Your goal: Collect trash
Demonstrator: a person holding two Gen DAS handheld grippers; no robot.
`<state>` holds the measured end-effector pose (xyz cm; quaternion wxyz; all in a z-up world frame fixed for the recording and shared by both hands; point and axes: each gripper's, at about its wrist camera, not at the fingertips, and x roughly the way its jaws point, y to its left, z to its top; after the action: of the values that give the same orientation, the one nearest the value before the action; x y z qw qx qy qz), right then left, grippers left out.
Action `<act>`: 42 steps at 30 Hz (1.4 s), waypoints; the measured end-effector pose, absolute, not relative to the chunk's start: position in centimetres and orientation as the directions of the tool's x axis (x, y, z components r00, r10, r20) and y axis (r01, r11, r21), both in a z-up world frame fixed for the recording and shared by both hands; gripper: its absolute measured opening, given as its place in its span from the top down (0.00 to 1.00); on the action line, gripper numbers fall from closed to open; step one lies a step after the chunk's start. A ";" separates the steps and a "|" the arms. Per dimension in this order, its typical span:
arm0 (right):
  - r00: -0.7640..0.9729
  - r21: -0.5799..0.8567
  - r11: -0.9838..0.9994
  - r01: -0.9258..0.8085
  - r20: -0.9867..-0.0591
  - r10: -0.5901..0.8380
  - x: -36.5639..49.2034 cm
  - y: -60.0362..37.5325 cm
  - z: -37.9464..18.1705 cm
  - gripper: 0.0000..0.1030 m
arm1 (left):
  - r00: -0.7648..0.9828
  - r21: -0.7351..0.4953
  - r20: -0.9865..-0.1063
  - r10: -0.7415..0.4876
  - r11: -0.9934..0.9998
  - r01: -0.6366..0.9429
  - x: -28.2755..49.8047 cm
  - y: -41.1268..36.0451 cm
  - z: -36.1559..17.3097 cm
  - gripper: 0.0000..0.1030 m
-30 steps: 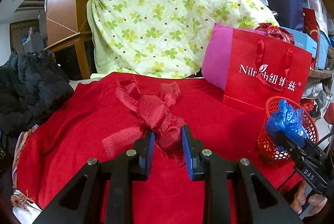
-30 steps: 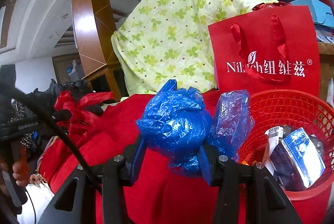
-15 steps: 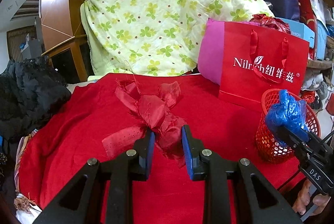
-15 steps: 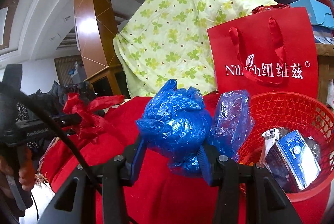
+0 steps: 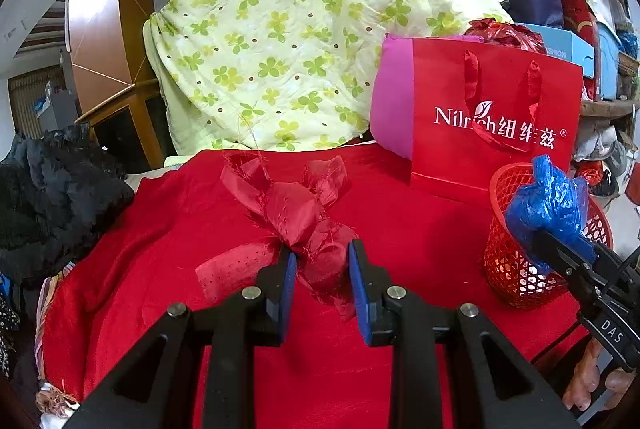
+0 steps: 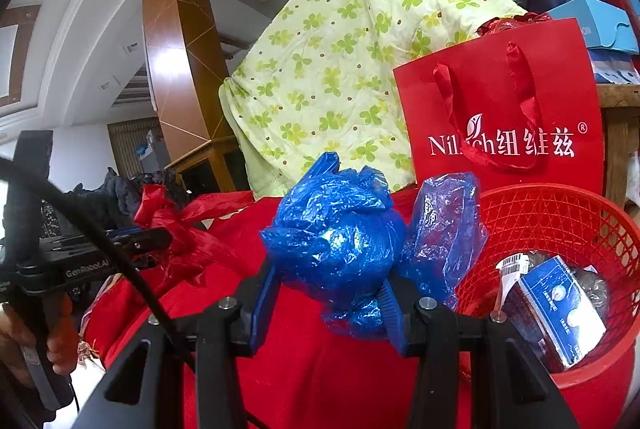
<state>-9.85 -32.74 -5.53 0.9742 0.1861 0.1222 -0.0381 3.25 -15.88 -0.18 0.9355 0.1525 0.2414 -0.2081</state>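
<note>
My left gripper (image 5: 322,261) is shut on a crumpled red fabric ribbon (image 5: 294,205) and holds it just above the red cloth (image 5: 160,229). It also shows in the right wrist view (image 6: 180,225). My right gripper (image 6: 328,293) is shut on a crumpled blue plastic bag (image 6: 336,229), held just left of the red mesh basket (image 6: 560,217). From the left wrist view the blue bag (image 5: 548,201) hangs over the basket's (image 5: 516,269) rim. The basket holds a blue-white packet (image 6: 560,313) and other scraps.
A red paper gift bag (image 5: 492,121) stands behind the basket. A green clover-print quilt (image 5: 300,37) is piled at the back. Black cloth (image 5: 52,197) lies at the left. A wooden pillar (image 6: 176,61) stands behind.
Both grippers keep their hold. The left view has lifted and shifted slightly; the right gripper with the blue bag has edged closer over the basket.
</note>
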 end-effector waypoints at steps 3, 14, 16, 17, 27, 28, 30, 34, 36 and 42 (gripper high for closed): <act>0.969 0.358 0.926 0.121 -0.243 -0.032 -10.3 -32.7 -5.5 0.52 | 0.797 0.193 -0.514 -0.317 0.863 0.467 3.1 -16.1 -0.1 0.73; 0.976 0.388 0.913 0.125 -0.214 -0.042 -11.4 -33.3 -5.1 0.52 | 0.792 0.213 -0.514 -0.328 0.846 0.489 2.8 -16.7 0.1 0.73; 0.976 0.389 0.913 0.126 -0.212 -0.044 -11.5 -33.3 -5.0 0.52 | 0.790 0.214 -0.515 -0.331 0.844 0.493 2.7 -16.7 0.1 0.73; 0.977 0.391 0.912 0.125 -0.211 -0.044 -11.7 -33.3 -5.0 0.52 | 0.790 0.215 -0.515 -0.332 0.842 0.495 2.7 -16.6 0.1 0.73; 0.979 0.407 0.904 0.133 -0.195 -0.056 -12.6 -33.5 -4.8 0.52 | 0.784 0.225 -0.516 -0.346 0.828 0.514 2.3 -17.4 0.2 0.73; 0.979 0.407 0.904 0.134 -0.194 -0.058 -12.7 -33.5 -4.8 0.52 | 0.783 0.226 -0.516 -0.347 0.826 0.515 2.3 -17.4 0.2 0.73; 0.979 0.408 0.903 0.137 -0.192 -0.061 -13.0 -33.4 -4.8 0.52 | 0.782 0.227 -0.516 -0.350 0.824 0.519 2.1 -17.6 0.2 0.73; 0.980 0.415 0.898 0.145 -0.187 -0.071 -13.5 -33.5 -4.7 0.52 | 0.778 0.232 -0.518 -0.356 0.817 0.528 1.9 -18.1 0.1 0.73; 0.980 0.420 0.895 0.147 -0.183 -0.075 -13.9 -33.6 -4.7 0.52 | 0.775 0.232 -0.519 -0.359 0.814 0.532 1.7 -18.2 0.1 0.73; 0.980 0.433 0.887 0.159 -0.176 -0.090 -14.6 -33.8 -4.7 0.52 | 0.769 0.236 -0.519 -0.373 0.802 0.549 1.3 -19.1 0.2 0.73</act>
<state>-14.65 -33.85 -4.65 0.9685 0.2286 0.0756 -0.0641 1.35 -19.06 0.24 0.9210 0.1904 0.2301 -0.2502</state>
